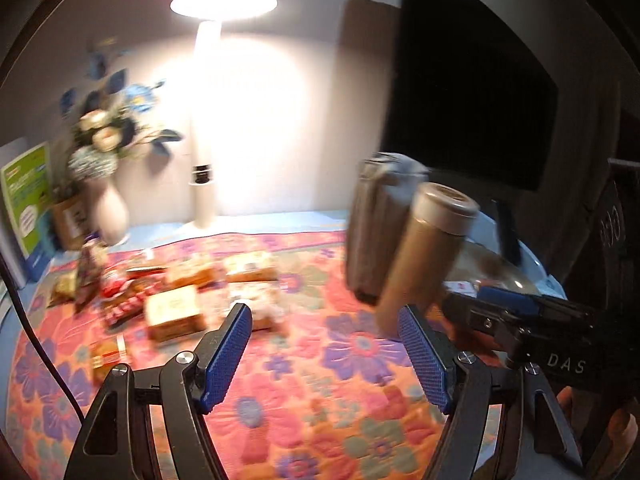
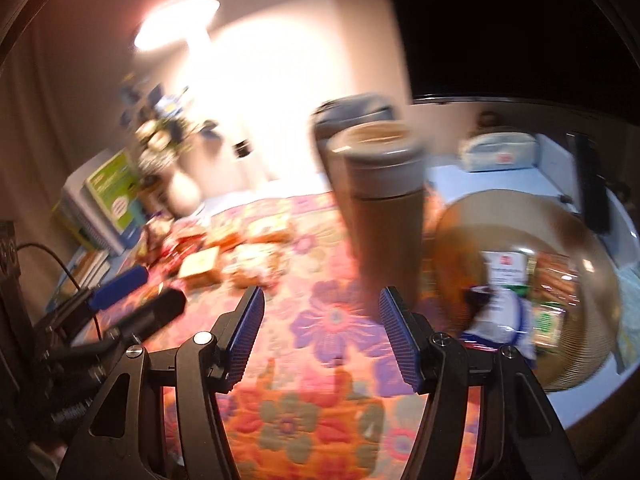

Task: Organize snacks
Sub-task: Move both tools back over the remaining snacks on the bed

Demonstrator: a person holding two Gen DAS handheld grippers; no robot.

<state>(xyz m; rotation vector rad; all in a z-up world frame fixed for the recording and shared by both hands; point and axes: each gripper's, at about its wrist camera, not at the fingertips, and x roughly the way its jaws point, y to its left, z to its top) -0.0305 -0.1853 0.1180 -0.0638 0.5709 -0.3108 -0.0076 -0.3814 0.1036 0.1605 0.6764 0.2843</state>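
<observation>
1. Nearest my cameras, both claws stand spread wide with nothing between their blue pads: the left claw (image 1: 324, 356) and the right claw (image 2: 320, 336) each hover over the flowered cloth (image 1: 312, 400) that covers the surface.
2. Just past the right claw's tips, a brown flask (image 2: 384, 208) stands upright with a grey flask (image 2: 352, 112) behind it; they are not snacks, but they sit between the pile and the bowl, so I judge them a tipping risk when I carry anything across.
3. To my right, the wide bowl (image 2: 592, 360) already holds some packets (image 2: 508, 292); I take it as the place the rest should go.
4. Farther off on the left, the loose snacks (image 1: 176, 296) lie scattered on the cloth, well apart from the bowl. Motion blur hides their labels.
5. Among them, a small boxy packet (image 1: 172, 312) looks stiff and light; I would pinch it across its short sides.
6. The wrapped packets around it look soft, crinkly and probably slippery, with crushable contents. I would grip them by a sealed edge or lightly across the middle.
7. Farthest back stand a flower vase (image 1: 110, 212) and a lit lamp (image 1: 208, 120), both close to the pile and worth avoiding.
</observation>
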